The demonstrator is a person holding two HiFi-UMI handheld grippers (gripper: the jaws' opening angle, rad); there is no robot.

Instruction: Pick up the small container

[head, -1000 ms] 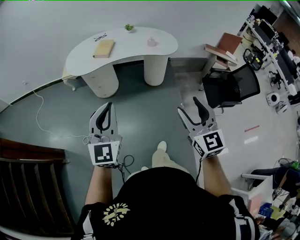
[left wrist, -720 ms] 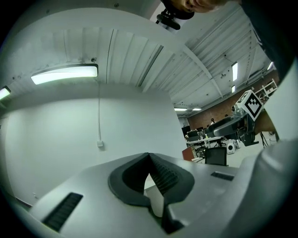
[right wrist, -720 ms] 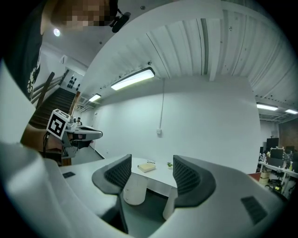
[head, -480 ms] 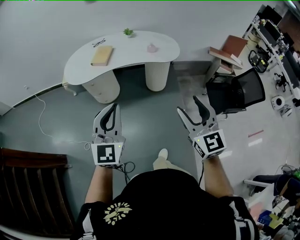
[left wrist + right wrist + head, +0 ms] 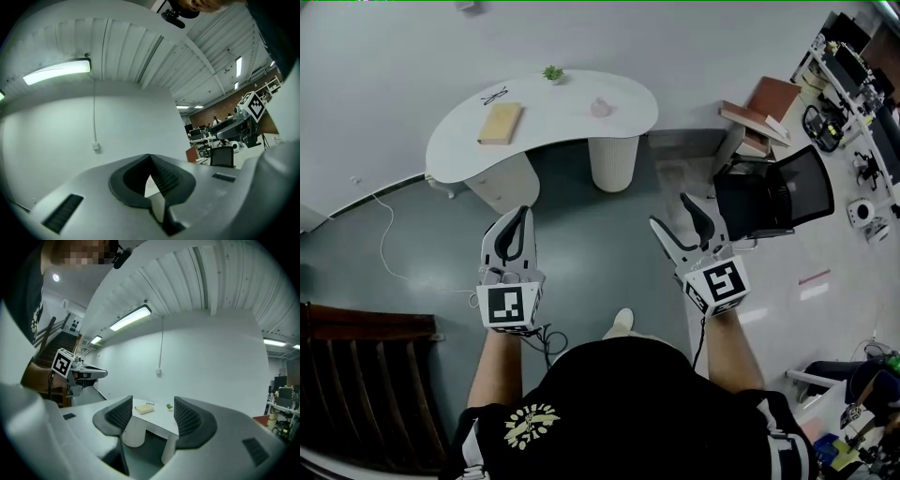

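The small container (image 5: 601,108), a pale pink translucent pot, stands on the right part of the white curved table (image 5: 562,117) in the head view. It is far ahead of both grippers. My left gripper (image 5: 520,214) is held over the grey floor with its jaws together and nothing in them. My right gripper (image 5: 671,213) is level with it, open and empty. In the right gripper view the table (image 5: 157,420) shows between the jaws of the right gripper (image 5: 153,401); the container is hidden there. The left gripper (image 5: 150,157) points at the white wall.
On the table lie a tan book (image 5: 501,123), a pair of glasses (image 5: 495,96) and a tiny green plant (image 5: 551,72). A black office chair (image 5: 773,197) and a side stand with books (image 5: 757,105) are right of the table. A cable (image 5: 384,234) trails on the floor; dark wooden slats (image 5: 356,384) are at the left.
The table has come a little nearer in the head view as the person steps forward. Both grippers keep their pose and states.
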